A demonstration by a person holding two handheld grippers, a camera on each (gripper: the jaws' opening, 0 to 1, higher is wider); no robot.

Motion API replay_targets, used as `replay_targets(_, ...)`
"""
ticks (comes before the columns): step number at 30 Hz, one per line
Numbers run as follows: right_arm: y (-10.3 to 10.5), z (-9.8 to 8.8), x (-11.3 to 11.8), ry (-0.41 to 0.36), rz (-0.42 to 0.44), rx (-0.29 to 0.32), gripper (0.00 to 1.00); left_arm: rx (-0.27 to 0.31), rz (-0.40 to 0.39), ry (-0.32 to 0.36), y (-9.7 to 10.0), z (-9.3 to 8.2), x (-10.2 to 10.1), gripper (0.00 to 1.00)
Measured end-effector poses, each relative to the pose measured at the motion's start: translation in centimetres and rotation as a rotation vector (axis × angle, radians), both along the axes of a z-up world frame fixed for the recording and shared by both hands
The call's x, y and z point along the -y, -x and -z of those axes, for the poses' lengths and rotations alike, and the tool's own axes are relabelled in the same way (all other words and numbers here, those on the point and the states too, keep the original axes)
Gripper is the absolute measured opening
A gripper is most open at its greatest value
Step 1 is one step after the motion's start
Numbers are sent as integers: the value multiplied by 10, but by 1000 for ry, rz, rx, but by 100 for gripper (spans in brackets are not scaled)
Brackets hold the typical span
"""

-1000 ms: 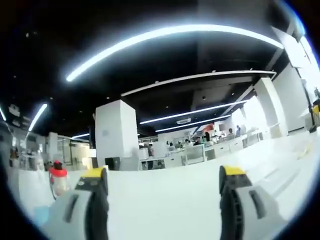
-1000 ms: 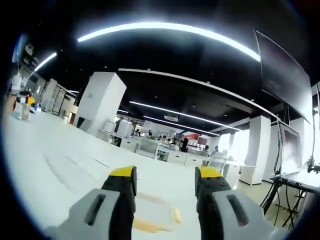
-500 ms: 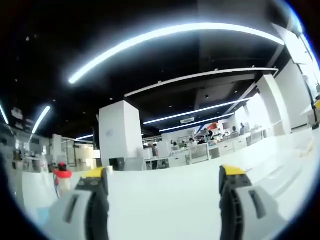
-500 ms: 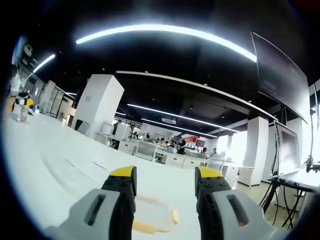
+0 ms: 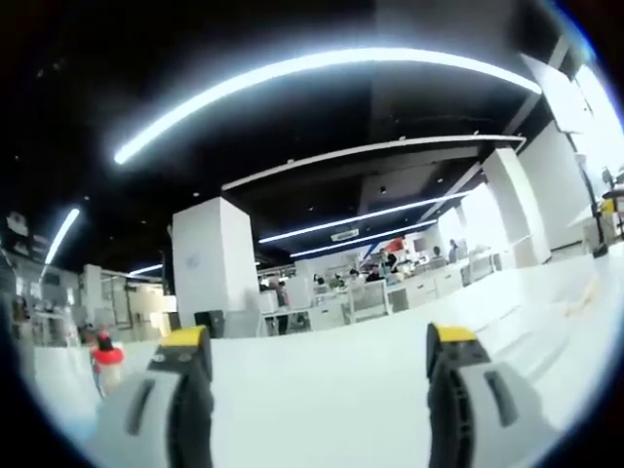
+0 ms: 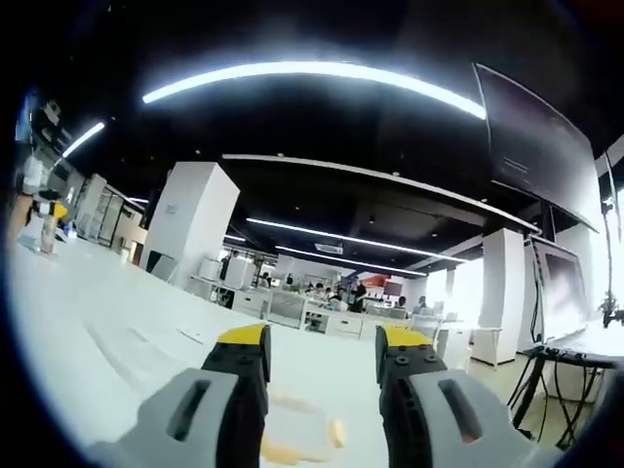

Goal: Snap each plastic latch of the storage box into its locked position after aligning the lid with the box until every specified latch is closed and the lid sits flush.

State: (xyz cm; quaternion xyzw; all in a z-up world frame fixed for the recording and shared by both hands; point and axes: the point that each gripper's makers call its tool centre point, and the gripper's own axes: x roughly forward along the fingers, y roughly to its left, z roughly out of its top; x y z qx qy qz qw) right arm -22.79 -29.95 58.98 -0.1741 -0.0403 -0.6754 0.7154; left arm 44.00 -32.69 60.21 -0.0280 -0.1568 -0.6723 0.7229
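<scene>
In the right gripper view, my right gripper (image 6: 322,343) is open, its yellow-tipped grey jaws rising over a white table (image 6: 127,331). Low between the jaws lies a pale storage box (image 6: 297,429) with yellow latches (image 6: 336,432), only partly visible, beyond the fingertips and apart from them. In the left gripper view, my left gripper (image 5: 317,343) is also open, wider, with nothing between its fingers and only the bare white table (image 5: 322,390) ahead.
A small bottle with a red cap (image 5: 105,359) stands on the table at the left. A yellow-topped object (image 6: 47,216) stands far left on the table in the right gripper view. Beyond are white pillars (image 5: 214,268), desks and a dark ceiling with strip lights.
Both views have shifted slightly with the hands; the right gripper view has tilted up a little, so the box sits lower in it. Both grippers stay open.
</scene>
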Motion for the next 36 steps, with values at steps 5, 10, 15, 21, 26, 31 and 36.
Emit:
replay_targets(5, 5, -16, -11, 44, -15, 29, 45, 23, 58, -23, 20, -5, 5, 93)
replay_targets(10, 3, -22, -10, 36, -40, 5, 45, 62, 113, -34, 45, -20, 10, 92)
replay_targets(15, 1, -28, -6, 9, -64, -59, 46, 95, 217, -49, 84, -32, 20, 92)
replay_targets(21, 4, -27, 2, -65, -108, -153, 45, 137, 349, -84, 136, -39, 37, 92)
replay_targets(26, 4, -25, 10, -130, -153, -212, 45, 163, 464, -134, 182, -36, 51, 92)
replay_targets(31, 6, -20, 25, -223, -163, -330, 46, 278, 549, -228, 246, -16, 67, 93)
replay_targets(36, 3, -21, 32, -256, -218, -360, 47, 333, 642, -244, 297, -19, 73, 93)
